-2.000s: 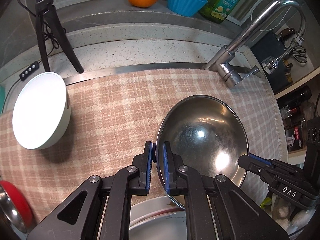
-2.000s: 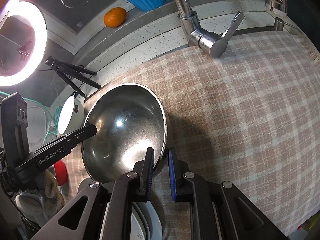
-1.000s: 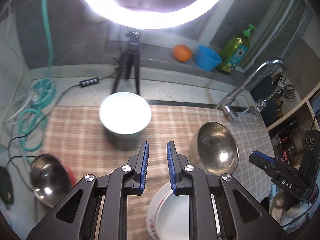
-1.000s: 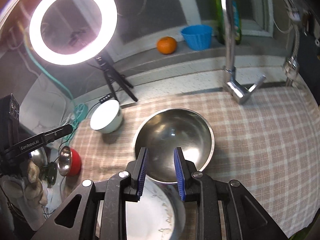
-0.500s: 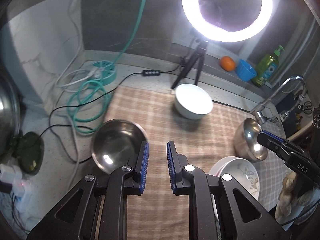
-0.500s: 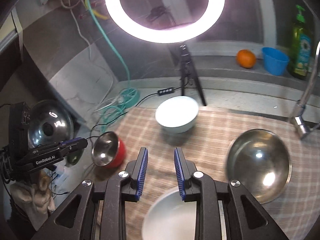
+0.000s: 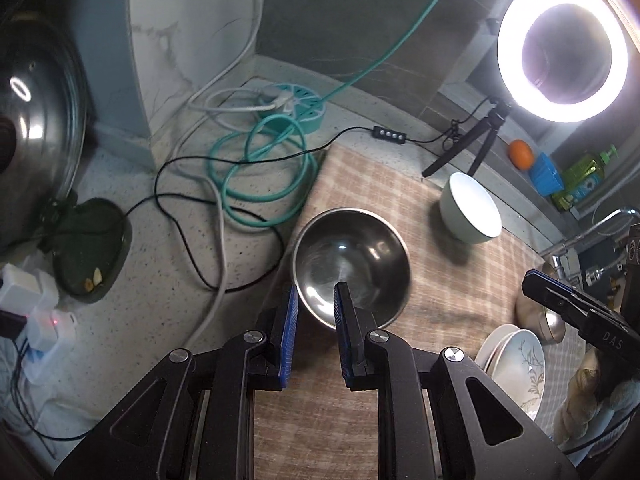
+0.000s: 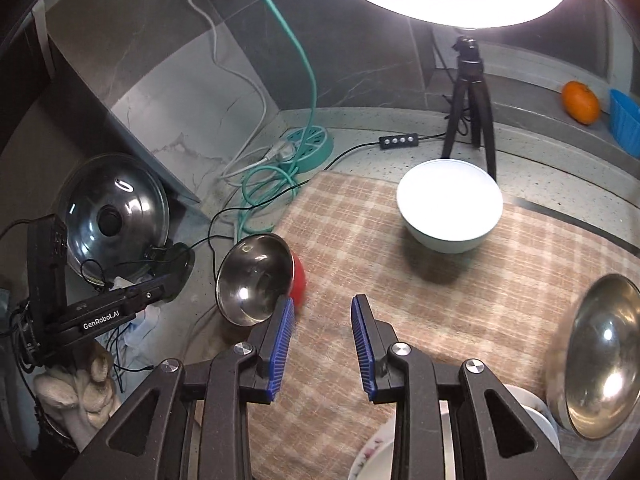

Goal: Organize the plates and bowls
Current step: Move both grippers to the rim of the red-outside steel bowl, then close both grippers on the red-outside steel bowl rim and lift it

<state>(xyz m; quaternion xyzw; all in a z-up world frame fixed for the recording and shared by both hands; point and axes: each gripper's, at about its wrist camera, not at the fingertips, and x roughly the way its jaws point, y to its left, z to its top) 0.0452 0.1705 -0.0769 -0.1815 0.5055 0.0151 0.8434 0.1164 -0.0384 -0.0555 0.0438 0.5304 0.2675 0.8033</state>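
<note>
Speckled tabletop under a checked cloth (image 8: 460, 300): beside the ring light (image 7: 562, 50) sits the white bowl (image 8: 450, 206); the red-sided steel bowl (image 7: 352, 266) and large steel bowl (image 8: 596, 364) lie scattered, unstacked. Left gripper (image 7: 314, 334) and right gripper (image 8: 322, 346) jaws part-open, empty.

A: What covers the speckled bench (image 7: 132, 280)?

B: A pink checked cloth (image 8: 400, 292) lies over much of it. In the right wrist view, a white bowl (image 8: 450, 204) stands on the cloth at about one o'clock, a red-sided steel bowl (image 8: 256, 280) at its edge near nine o'clock, and a big steel bowl (image 8: 596, 364) at four.

A: And off the cloth?

B: At ten o'clock, coiled teal cable (image 7: 260, 168), a round teal socket hub (image 8: 308, 146) and a dark dish (image 7: 92, 248) lie on bare stone. The ring light's tripod (image 8: 470, 100) stands at twelve. Stacked plates (image 7: 516, 356) sit at the cloth's near edge.
</note>
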